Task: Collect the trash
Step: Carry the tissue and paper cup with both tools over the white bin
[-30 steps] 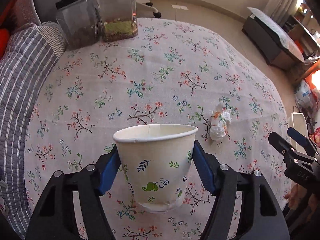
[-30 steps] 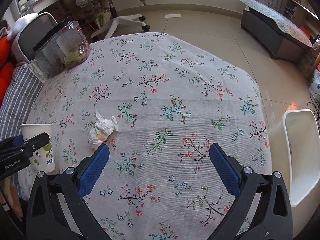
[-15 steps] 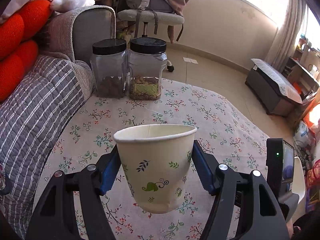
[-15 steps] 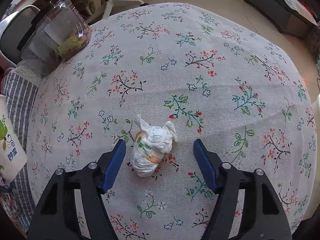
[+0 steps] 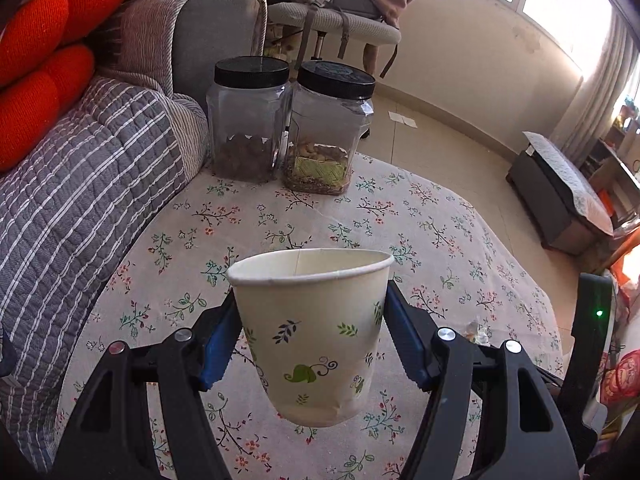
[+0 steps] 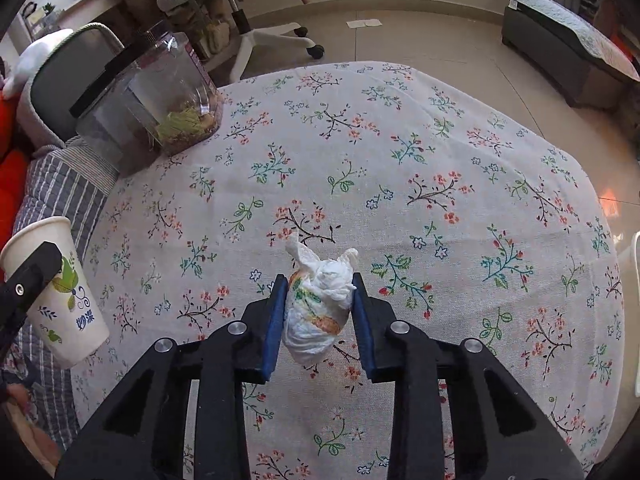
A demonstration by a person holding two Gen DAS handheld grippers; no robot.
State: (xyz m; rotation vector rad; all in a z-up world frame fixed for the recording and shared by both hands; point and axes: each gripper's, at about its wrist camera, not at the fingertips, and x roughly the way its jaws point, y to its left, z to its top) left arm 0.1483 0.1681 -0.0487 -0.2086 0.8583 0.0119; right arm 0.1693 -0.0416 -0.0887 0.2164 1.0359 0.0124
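Currently, status: two pieces of trash in hand at once, neither yet binned.
Left gripper (image 5: 308,344): clamped on the paper cup (image 5: 310,332), blue pads on opposite sides of the wall below the rim; cup lifted clear of the floral tablecloth (image 5: 420,216).
Cup attitude: upright, mouth up, long axis close to vertical, base tipped slightly toward the camera; looks empty as far as the inside shows.
Right gripper (image 6: 316,312): jaws closing around the crumpled wrapper (image 6: 318,304); pads appear to touch both flanks, wad resting on the cloth near the table's middle.
Wrapper attitude: elongated wad, long axis running away from the camera along the fingers; twisted loose ends point to the far side, rounded bulk toward the gripper.
Step in hand (judgement): secure the wrapper, then lift.
Technique: let the pads finish compressing before raising, since the wad is soft and will give. Grip falls across the short axis at the thick part, which is right. Lift straight up so the cloth does not snag or drag.
Risk: cloth pinched under the pad tips; cannot tell from this view whether they clear it.
Surroundings: two black-lidded jars (image 5: 288,128) at the far edge, well apart from both grippers.
Bin: only a white edge (image 6: 636,312) at the right side, unconfirmed.
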